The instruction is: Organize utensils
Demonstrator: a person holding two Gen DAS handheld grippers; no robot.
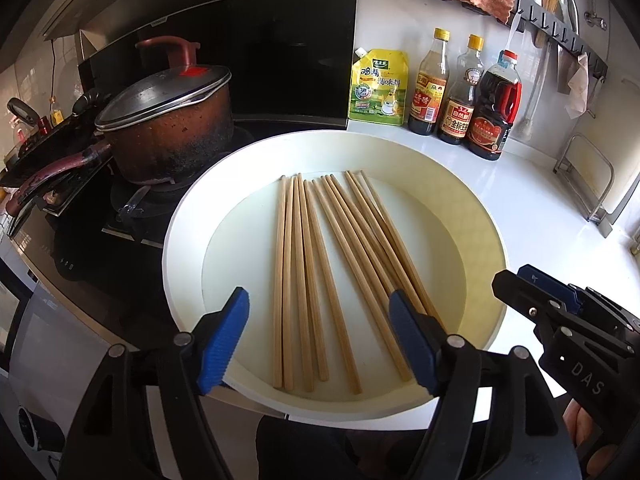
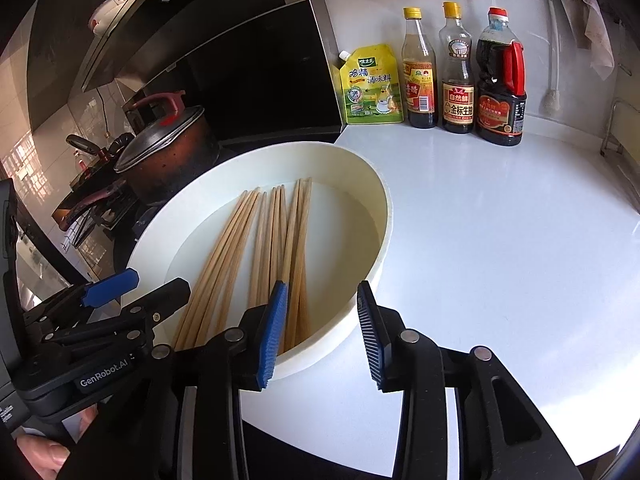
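Hand-held gripper marked "GenRobot.AI", beside chopsticks.

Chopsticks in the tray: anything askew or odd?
Yes. The chopsticks lie loose in the white tray, fanned into rough clusters rather than one aligned bundle, and some on the right cross each other. Nothing looks spilled or broken.

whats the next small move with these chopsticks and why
Probably lower the left hand-held gripper onto the near ends of the chopsticks and close. Its jaws stand open and empty above them, and the chopsticks lie loose and fanned in the white tray. The right hand-held gripper, also open, sits over the tray's rim.
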